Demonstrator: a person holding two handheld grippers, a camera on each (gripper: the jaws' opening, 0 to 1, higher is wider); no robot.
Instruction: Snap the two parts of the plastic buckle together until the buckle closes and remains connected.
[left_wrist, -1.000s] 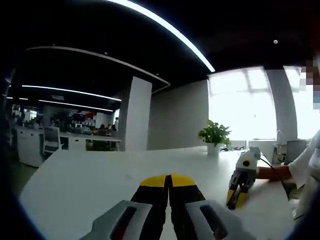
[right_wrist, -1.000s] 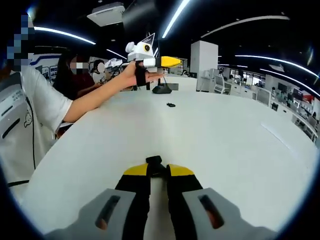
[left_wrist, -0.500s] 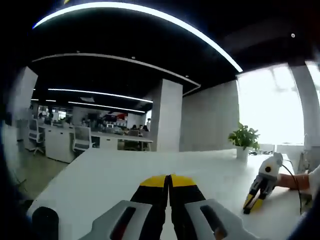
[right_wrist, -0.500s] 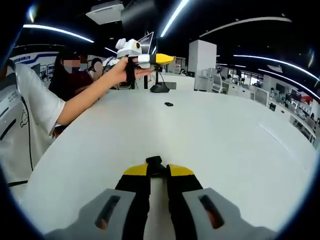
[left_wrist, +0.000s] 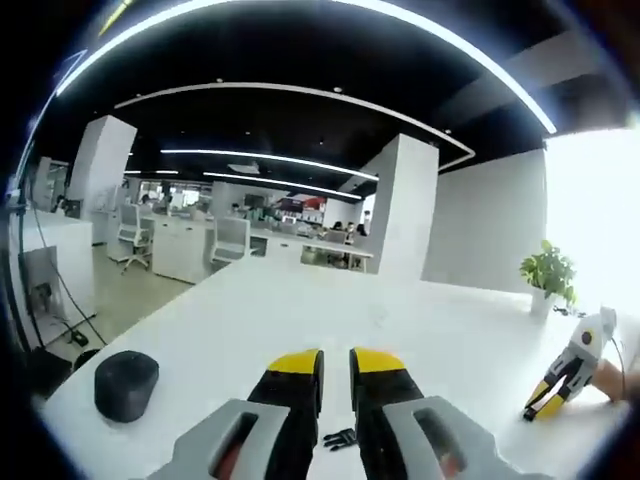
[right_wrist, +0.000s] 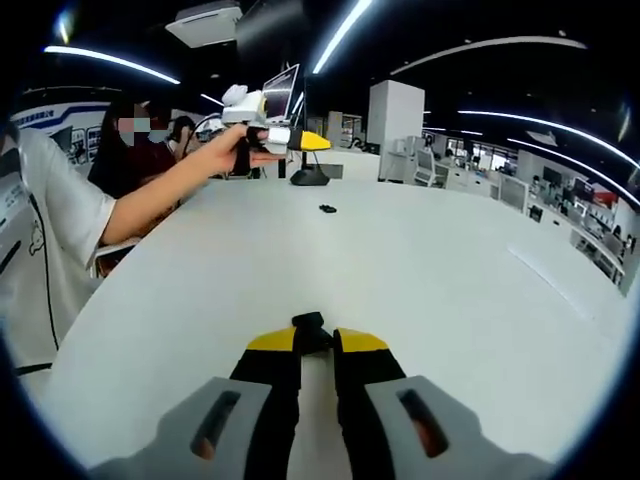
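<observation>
In your left gripper view, a dark round object (left_wrist: 126, 384) sits at the left on the white table (left_wrist: 300, 320); your left gripper (left_wrist: 336, 372) hangs above the table with a narrow gap between its jaws, gripping nothing, and a black buckle part (left_wrist: 340, 438) lies on the table directly beneath that gap. Far right, your right gripper (left_wrist: 547, 402) shows tip-down at the table. In your right gripper view, your left gripper (right_wrist: 312, 141) is at upper left in your hand (right_wrist: 232, 152), the loose buckle part below it, and your right gripper (right_wrist: 316, 341) pinches a second black buckle piece (right_wrist: 311, 327) between its yellow tips.
</observation>
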